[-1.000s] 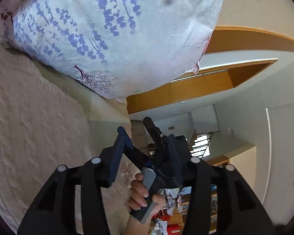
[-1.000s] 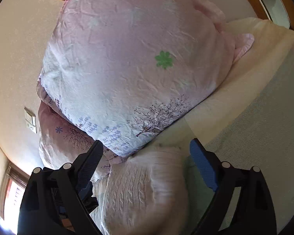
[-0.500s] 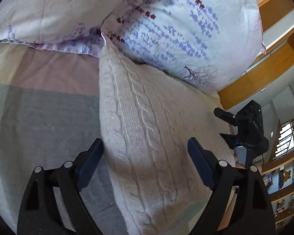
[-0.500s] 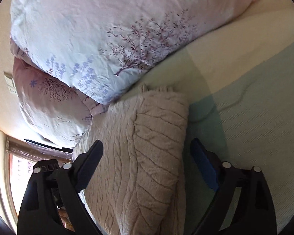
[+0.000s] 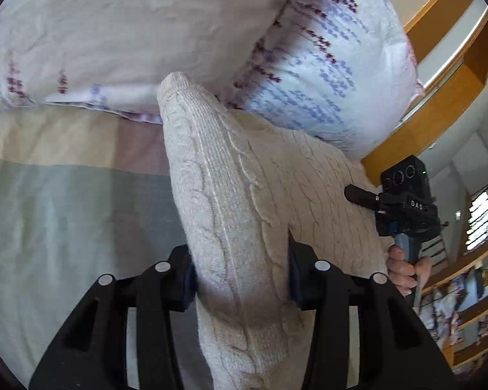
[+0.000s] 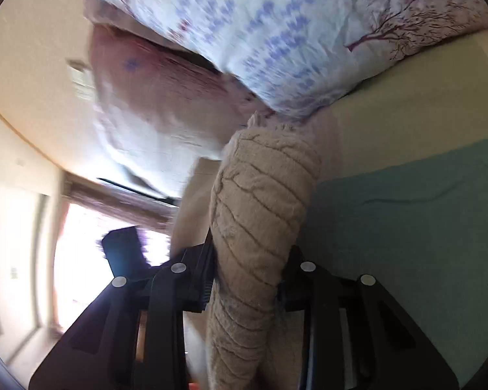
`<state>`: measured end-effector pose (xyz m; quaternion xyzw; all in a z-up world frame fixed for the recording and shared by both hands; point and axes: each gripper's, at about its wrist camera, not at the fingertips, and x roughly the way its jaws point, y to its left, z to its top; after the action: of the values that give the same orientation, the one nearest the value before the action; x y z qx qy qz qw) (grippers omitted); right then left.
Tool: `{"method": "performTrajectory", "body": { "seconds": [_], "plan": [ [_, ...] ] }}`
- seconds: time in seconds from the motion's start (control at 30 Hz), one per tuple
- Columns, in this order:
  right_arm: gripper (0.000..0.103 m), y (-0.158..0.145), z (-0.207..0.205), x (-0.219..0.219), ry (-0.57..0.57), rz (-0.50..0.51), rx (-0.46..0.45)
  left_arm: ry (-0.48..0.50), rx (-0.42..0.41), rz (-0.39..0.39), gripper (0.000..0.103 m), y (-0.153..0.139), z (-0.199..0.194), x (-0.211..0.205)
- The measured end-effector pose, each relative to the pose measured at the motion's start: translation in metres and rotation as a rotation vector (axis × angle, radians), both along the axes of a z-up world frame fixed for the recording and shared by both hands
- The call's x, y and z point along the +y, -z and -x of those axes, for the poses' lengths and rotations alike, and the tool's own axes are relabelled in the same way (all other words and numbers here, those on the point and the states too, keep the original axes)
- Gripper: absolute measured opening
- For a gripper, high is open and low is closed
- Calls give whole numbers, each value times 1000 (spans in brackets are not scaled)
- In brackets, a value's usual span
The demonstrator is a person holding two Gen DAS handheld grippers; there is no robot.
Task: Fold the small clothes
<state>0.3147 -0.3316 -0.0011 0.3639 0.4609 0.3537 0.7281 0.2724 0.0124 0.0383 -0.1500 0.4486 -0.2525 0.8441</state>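
Observation:
A cream cable-knit sweater (image 5: pixel 244 201) lies on the bed, its far end against the pillows. My left gripper (image 5: pixel 240 276) is shut on the near part of the sweater, with knit bunched between its fingers. The right gripper also shows in the left wrist view (image 5: pixel 367 198) at the sweater's right side, held by a hand. In the right wrist view my right gripper (image 6: pixel 247 279) is shut on a thick bunched fold of the same sweater (image 6: pixel 260 201), which rises between the fingers.
Floral pillows (image 5: pixel 325 74) are stacked at the head of the bed, also in the right wrist view (image 6: pixel 276 26). The striped green and beige blanket (image 5: pixel 65 201) covers the bed. A wooden frame (image 5: pixel 439 104) and shelves (image 5: pixel 465 308) stand to the right.
Both grippers were open above the sweater half a second ago. Both have moved down onto it and closed on the knit. The right wrist view has swung left.

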Motion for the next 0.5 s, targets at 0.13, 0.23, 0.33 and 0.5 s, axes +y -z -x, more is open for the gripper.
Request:
{"method": "performTrajectory", "body": {
  "seconds": [0.13,0.23,0.33,0.5],
  "plan": [
    [40,16,-6,0,98,85,53,-79,-13,-68,63,7,7,16],
    [32,6,-1,-4,140,93,-33,-135,-177,-142,77,-6,39,16],
    [9,6,-12,-7,245,150,-41,-185,-259,-176,85,-17,74,22],
    [14,1,-2,-22,348,243,-27,-283,-240,-224,101,-14,123,24]
  ]
}}
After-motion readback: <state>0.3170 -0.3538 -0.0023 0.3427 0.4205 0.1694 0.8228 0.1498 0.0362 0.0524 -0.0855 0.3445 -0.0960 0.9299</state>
